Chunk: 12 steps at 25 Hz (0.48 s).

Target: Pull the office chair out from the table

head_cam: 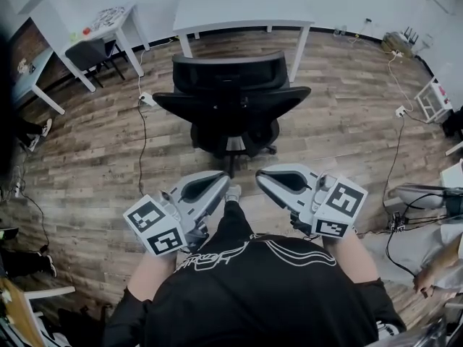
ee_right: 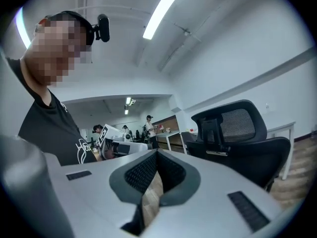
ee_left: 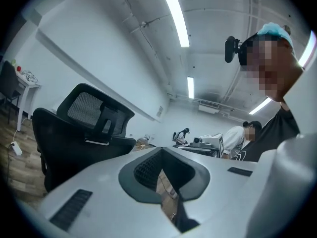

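The black office chair (head_cam: 231, 103) stands on the wood floor, its backrest toward me and a gap between it and the white table (head_cam: 239, 6) behind it. My left gripper (head_cam: 226, 182) and right gripper (head_cam: 260, 178) are held side by side in front of my body, short of the chair's base and touching nothing. Both are shut with nothing between the jaws. In the left gripper view the jaws of the left gripper (ee_left: 161, 151) meet, and the chair (ee_left: 74, 133) shows at the left. In the right gripper view the right gripper (ee_right: 157, 153) is closed, with the chair (ee_right: 242, 138) at the right.
A second white desk (head_cam: 108, 20) with a dark chair (head_cam: 90, 53) stands at the back left. A cable (head_cam: 141, 129) runs across the floor left of the office chair. A white rack (head_cam: 434, 100) and another person's arm (head_cam: 438, 266) are at the right.
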### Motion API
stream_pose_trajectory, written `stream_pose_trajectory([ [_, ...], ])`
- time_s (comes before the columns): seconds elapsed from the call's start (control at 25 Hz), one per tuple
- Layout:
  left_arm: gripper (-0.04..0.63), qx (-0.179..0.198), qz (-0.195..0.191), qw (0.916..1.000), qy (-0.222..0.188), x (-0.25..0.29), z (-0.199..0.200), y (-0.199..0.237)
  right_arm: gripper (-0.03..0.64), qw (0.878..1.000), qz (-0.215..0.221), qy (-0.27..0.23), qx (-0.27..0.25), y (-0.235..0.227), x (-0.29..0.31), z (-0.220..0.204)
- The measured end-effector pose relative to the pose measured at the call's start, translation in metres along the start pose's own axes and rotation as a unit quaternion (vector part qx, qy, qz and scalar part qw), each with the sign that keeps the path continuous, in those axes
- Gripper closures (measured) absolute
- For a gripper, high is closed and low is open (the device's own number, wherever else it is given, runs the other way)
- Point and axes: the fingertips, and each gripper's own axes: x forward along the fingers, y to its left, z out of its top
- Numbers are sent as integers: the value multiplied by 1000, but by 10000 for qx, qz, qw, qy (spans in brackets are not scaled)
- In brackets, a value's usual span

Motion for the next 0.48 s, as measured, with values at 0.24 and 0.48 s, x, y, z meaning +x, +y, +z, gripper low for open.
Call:
stream_pose_trajectory([
  [0.24,589,155,122,9998,-49,2,2,3,583,10000,-58,35,50,-6,-1,-6],
  [0.48,589,229,94,9997,-10,5,-4,3,583,9998,-177,64,84,-11,-5,-13],
])
